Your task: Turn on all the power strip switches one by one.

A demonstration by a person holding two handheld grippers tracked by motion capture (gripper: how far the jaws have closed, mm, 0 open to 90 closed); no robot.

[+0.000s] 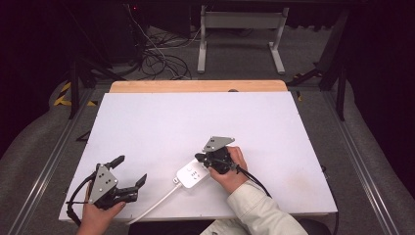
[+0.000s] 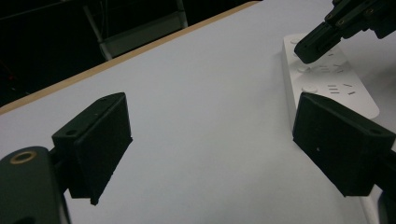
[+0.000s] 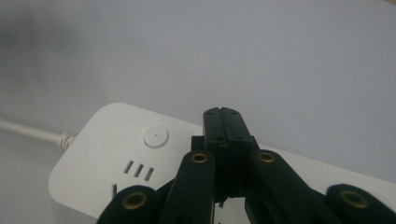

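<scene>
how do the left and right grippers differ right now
The left gripper has its jaws spread wide with nothing between them; the right gripper has its jaws pressed together. The left sits over bare table beside the white power strip; the right is over the strip's top. Both are black and hand-held.

A matt white desk (image 1: 147, 127) edged in pale wood is seen under a smooth white plastic power strip (image 1: 192, 175) and matt black claws.
</scene>
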